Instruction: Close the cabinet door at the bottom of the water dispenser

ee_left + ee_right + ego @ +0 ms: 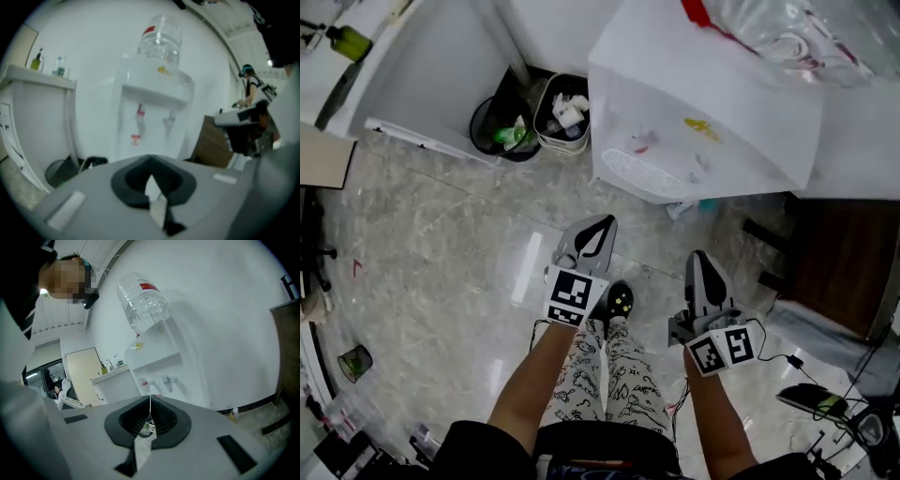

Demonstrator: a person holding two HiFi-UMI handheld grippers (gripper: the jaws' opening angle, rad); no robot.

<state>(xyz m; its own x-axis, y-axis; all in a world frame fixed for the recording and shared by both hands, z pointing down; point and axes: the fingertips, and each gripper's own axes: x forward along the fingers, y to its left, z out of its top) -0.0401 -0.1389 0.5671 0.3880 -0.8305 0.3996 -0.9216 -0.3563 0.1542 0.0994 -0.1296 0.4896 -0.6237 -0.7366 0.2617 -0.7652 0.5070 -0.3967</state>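
Note:
The white water dispenser (703,103) stands at the top right of the head view, with a clear bottle (787,33) upside down on top. Its front, with two taps (139,118), faces the left gripper view, and the right gripper view catches the dispenser (164,366) too. Both grippers' bodies hide its lower part, so no cabinet door shows. My left gripper (606,223) and right gripper (699,255) hang above the floor, short of the dispenser. The jaws of the left gripper (151,176) and of the right gripper (150,397) meet at their tips with nothing between them.
A black bin (502,127) and a second bin with rubbish (562,114) stand left of the dispenser, by a white counter (412,80). A brown wooden cabinet (844,262) is at the right, cables (820,398) below it. My patterned trouser legs and shoe (620,300) show below. A person (251,86) stands farther off.

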